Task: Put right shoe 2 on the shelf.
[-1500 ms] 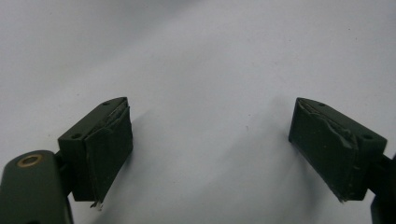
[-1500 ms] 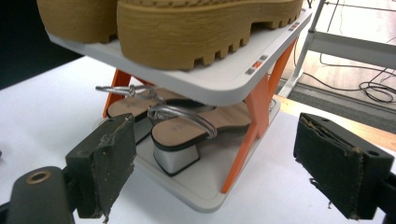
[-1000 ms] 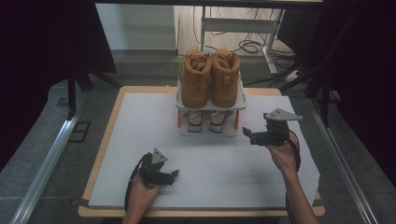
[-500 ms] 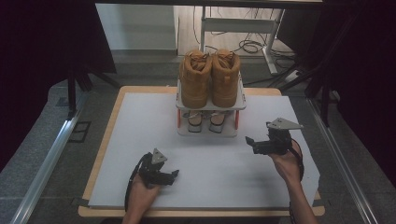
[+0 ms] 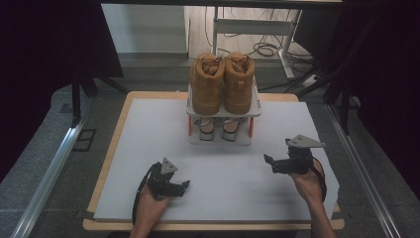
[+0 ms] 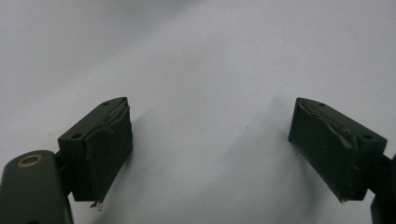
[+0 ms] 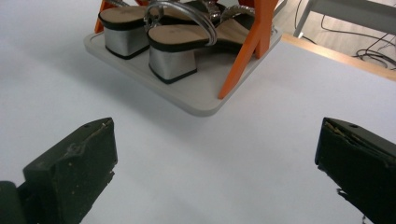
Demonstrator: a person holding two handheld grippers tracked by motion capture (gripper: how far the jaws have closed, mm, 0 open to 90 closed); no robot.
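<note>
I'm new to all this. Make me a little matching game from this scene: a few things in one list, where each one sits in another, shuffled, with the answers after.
Things
1. tan boots
2. silver-heeled sandals
3. left gripper
4. right gripper

Places
A. lower shelf of the shoe rack, between its orange legs
B. over the near right part of the white table top, jaws wide apart
C. top shelf of the shoe rack
D. low at the near left part of the table top, jaws wide apart

Pairs: 1-C, 2-A, 3-D, 4-B
</note>
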